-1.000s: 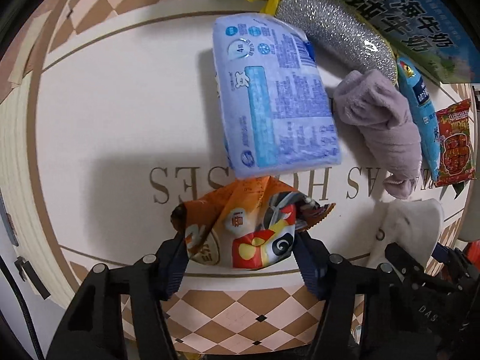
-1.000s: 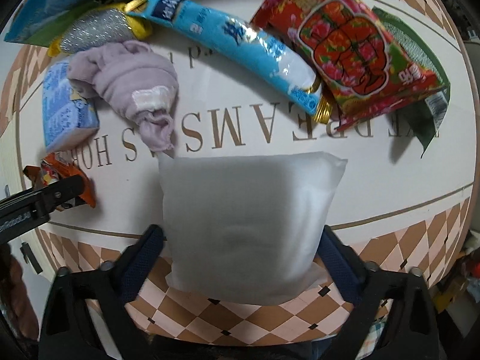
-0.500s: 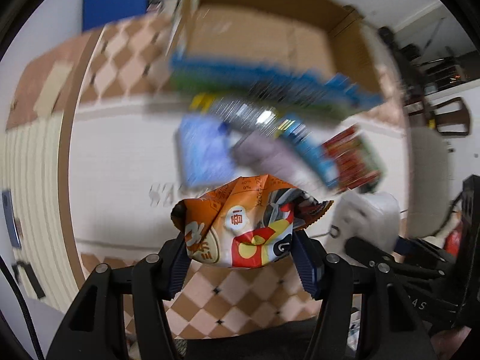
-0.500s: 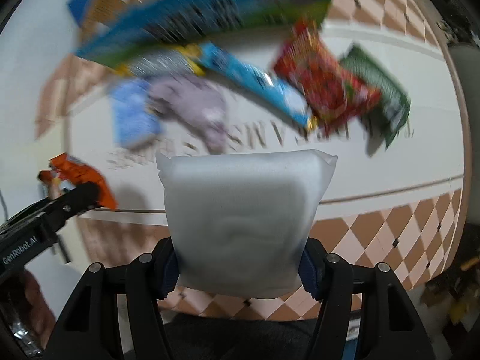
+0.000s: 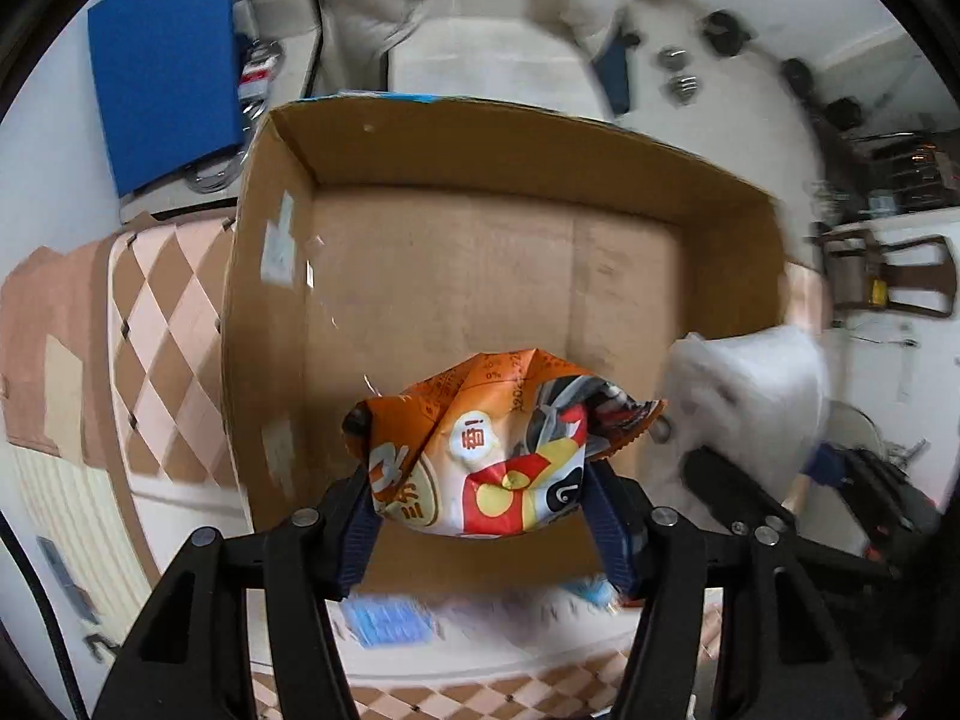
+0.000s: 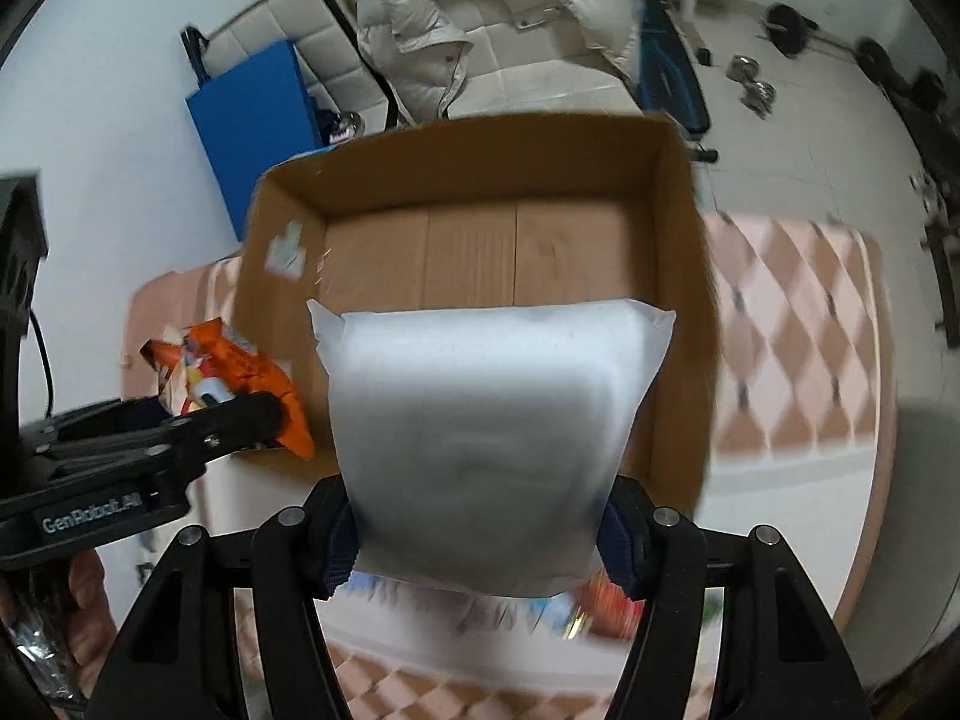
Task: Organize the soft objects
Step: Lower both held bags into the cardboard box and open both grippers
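Note:
My left gripper [image 5: 480, 516] is shut on a crumpled orange snack bag [image 5: 492, 444] and holds it over the near side of an open cardboard box [image 5: 480, 264]. My right gripper [image 6: 480, 534] is shut on a white soft pack [image 6: 486, 444], held above the box's near edge [image 6: 480, 252]. The white pack also shows at the right of the left wrist view [image 5: 750, 384]. The orange bag and the left gripper show at the left of the right wrist view [image 6: 234, 372]. The inside of the box shows only bare cardboard.
The box stands on a checkered table [image 6: 792, 324]. Blurred packets lie on the table below the grippers [image 5: 390, 624]. Behind the box are a blue panel [image 5: 162, 60], a white sofa with a jacket [image 6: 492, 6] and dumbbells on the floor [image 6: 750, 84].
Both grippers have lifted off the table with their loads and moved forward over the open cardboard box. The table items have dropped out of view below.

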A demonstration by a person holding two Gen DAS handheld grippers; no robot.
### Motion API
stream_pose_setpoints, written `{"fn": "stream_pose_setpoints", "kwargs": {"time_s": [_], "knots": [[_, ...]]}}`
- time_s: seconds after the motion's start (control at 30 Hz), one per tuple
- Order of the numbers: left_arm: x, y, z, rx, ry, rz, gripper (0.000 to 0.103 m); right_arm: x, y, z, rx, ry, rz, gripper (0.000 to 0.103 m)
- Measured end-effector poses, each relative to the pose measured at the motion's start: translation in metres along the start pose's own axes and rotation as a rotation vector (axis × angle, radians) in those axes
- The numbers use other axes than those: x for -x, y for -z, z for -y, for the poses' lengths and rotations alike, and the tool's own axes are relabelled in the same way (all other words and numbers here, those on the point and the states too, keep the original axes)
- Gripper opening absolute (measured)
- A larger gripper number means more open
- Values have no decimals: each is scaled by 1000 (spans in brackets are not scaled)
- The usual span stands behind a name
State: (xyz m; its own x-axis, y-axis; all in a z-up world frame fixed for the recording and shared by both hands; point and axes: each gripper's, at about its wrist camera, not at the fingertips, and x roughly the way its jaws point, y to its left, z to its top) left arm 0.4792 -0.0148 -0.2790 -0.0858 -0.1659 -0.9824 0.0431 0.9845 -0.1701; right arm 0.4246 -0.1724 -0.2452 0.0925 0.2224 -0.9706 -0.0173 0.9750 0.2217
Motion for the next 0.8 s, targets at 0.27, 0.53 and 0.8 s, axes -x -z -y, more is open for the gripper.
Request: {"fn": "stream_pose_setpoints", "kwargs": {"time_s": [0.27, 0.53, 0.8], "knots": [[-66, -65, -5, 1, -16, -131, 58, -87, -80, 8, 28, 28, -94, 67], [-94, -88, 5, -10, 19, -201, 61, -133, -95, 19, 62, 41, -168, 67], [-75, -85, 5, 24, 45, -171, 87, -125, -94, 16, 95, 59, -147, 94]]}}
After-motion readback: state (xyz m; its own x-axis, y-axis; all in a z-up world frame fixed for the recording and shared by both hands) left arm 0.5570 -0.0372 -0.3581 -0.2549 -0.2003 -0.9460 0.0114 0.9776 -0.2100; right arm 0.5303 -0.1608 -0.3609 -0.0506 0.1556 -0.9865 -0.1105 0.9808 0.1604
